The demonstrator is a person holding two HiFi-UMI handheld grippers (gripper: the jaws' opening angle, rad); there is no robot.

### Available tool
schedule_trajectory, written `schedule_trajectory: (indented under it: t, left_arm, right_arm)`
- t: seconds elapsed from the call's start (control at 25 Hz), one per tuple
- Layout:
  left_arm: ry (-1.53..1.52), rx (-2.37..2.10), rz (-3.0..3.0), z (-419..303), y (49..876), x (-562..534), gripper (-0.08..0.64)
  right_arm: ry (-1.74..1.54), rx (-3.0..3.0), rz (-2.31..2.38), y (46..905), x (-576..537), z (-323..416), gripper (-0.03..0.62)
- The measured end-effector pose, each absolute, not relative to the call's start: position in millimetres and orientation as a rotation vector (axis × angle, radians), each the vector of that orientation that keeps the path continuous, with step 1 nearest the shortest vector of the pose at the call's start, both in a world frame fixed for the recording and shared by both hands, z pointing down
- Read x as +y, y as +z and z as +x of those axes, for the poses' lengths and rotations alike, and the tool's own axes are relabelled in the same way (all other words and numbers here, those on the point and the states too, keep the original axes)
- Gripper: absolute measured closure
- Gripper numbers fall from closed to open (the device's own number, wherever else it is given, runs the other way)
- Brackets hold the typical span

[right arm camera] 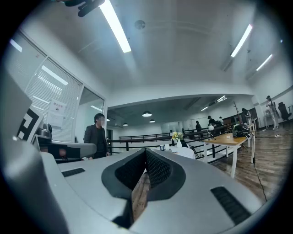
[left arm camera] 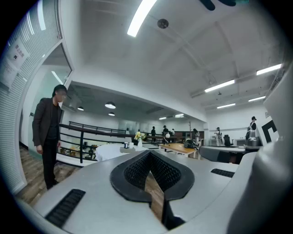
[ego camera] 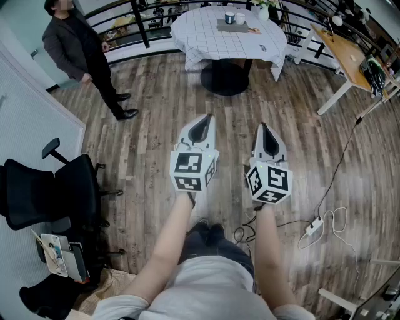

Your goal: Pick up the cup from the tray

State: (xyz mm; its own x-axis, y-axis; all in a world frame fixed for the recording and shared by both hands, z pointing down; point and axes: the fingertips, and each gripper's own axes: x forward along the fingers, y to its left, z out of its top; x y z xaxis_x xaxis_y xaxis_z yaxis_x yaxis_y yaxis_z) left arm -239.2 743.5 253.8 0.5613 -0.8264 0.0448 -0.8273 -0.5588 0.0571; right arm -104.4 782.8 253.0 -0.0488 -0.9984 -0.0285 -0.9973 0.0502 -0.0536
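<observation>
Far across the room stands a round table (ego camera: 206,37) with a white checked cloth. On it lies a grey tray (ego camera: 224,27) carrying a dark cup (ego camera: 230,17) and a white cup (ego camera: 240,19). My left gripper (ego camera: 202,122) and right gripper (ego camera: 265,128) are held side by side over the wooden floor, well short of the table, both shut and empty. In the left gripper view the dark cup (left arm camera: 126,145) is tiny beyond the shut gripper (left arm camera: 147,153). The right gripper view shows the cup (right arm camera: 162,147) just past the shut gripper (right arm camera: 145,151).
A person in dark clothes (ego camera: 81,50) stands at the left near a black railing (ego camera: 125,19). A black office chair (ego camera: 50,187) is close on my left. A wooden desk (ego camera: 347,53) stands at the right. A power strip with cables (ego camera: 312,226) lies on the floor.
</observation>
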Motion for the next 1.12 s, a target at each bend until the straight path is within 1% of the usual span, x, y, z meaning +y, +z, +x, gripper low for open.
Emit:
schedule_trajectory:
  t: [0.72,1.12]
  left_arm:
    - [0.027,-1.444,2.717,-231,255,739,0.555]
    - [0.02,-1.468,2.682,-208,268,741,0.555]
  right_arm:
    - [-0.028,2.23,-2.108,254,779,-97,0.584]
    - [-0.053,2.23,-2.068,259,782,-71,0.584]
